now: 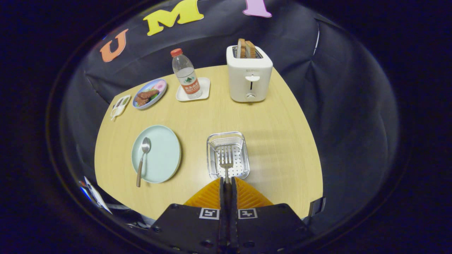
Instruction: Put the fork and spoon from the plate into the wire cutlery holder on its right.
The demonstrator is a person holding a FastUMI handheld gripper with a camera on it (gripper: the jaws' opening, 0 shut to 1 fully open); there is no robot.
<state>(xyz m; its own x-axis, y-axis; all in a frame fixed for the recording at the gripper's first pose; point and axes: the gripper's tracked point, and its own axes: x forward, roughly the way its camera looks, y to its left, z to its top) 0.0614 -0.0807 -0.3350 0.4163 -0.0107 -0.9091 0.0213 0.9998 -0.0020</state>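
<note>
The gripper has its jaws pressed together on the handle of the fork, whose tines point ahead over the wire cutlery holder; the fork's head appears to hang over the perforated floor of the holder, though the warped view does not let me tell whether it touches. The holder stands near the close edge of the tabletop, just ahead of the orange fingers. To its left, with a clear strip of wood between them, lies the pale green plate, and on the plate's left part rests the spoon, bowl toward the far side, its handle running over the rim toward the near edge. Right of the holder the tabletop is bare out to its right edge. Along the far edge stand a white toaster with two slices of toast upright in its slots, a water bottle on a small white tray, and a patterned plate of brown food. A small white dish sits at the far left corner, close to the drop.
</note>
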